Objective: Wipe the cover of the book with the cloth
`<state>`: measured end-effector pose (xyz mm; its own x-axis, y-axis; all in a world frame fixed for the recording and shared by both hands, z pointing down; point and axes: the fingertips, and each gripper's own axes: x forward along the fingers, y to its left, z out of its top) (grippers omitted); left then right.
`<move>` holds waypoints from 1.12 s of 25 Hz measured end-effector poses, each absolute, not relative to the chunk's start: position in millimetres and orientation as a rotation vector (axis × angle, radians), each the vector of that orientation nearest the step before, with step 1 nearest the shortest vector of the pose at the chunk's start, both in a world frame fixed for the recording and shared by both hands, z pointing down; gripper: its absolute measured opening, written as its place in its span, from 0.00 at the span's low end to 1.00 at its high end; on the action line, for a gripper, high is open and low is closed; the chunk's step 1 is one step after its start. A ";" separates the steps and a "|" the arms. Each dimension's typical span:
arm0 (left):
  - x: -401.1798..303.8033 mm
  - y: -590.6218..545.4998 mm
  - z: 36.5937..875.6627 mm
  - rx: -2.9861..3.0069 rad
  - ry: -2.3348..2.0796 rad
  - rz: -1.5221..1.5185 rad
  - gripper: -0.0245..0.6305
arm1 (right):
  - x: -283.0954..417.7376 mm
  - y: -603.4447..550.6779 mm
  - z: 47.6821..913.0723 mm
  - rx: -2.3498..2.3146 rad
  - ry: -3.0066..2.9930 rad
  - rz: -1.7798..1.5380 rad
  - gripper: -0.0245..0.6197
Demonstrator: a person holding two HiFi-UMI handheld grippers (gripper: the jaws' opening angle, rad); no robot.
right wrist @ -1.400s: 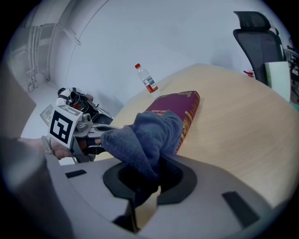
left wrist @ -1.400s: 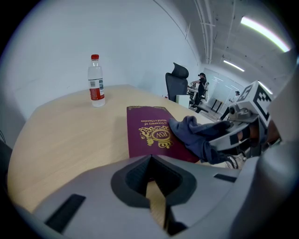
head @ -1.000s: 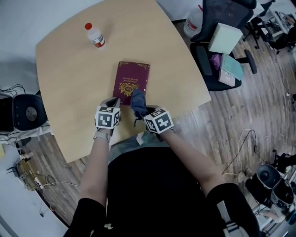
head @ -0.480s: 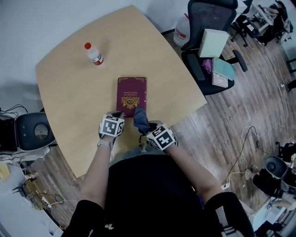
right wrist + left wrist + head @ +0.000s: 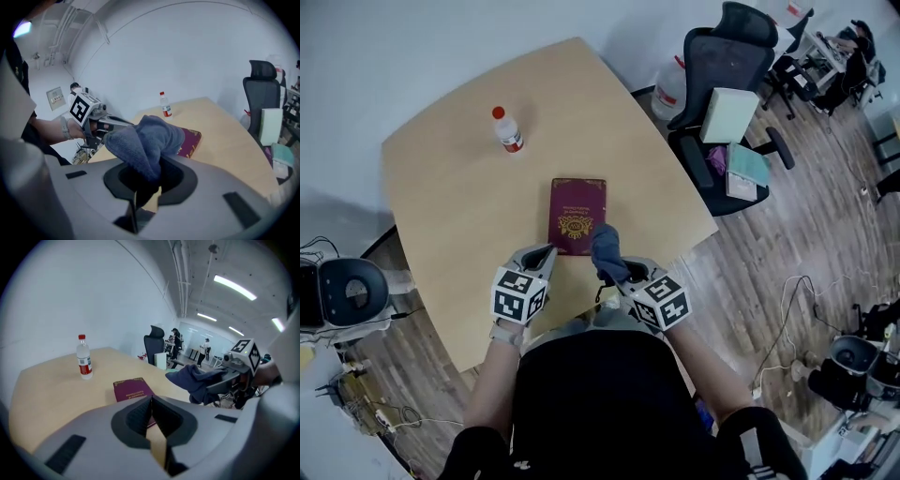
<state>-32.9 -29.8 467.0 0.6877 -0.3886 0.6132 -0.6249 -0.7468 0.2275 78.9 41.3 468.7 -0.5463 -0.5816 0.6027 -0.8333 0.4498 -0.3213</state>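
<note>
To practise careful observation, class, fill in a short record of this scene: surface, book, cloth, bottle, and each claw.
Surface: light wooden table
Book: maroon, gold emblem, closed, flat on the table
Cloth: dark blue, bunched, held in the air by the book's near right corner
Bottle: clear plastic, red cap, upright, beyond the book
Left claw: shut, empty
Right claw: shut on the cloth

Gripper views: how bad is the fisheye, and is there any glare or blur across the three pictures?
Left gripper view: strong fisheye with dark corners, ceiling strip lights blown out, book fairly sharp. Right gripper view: same bending, the near cloth slightly soft. Head view: even light, no glare on the table.
</note>
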 end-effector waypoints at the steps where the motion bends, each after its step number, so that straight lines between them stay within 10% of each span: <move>1: -34.6 -26.8 451.8 2.490 -0.795 0.707 0.07 | 80.5 40.2 456.4 1.206 -2.316 0.821 0.15; 28: -64.3 13.6 266.0 2.822 -0.898 0.027 0.07 | 69.3 29.5 262.8 1.468 -2.593 0.254 0.15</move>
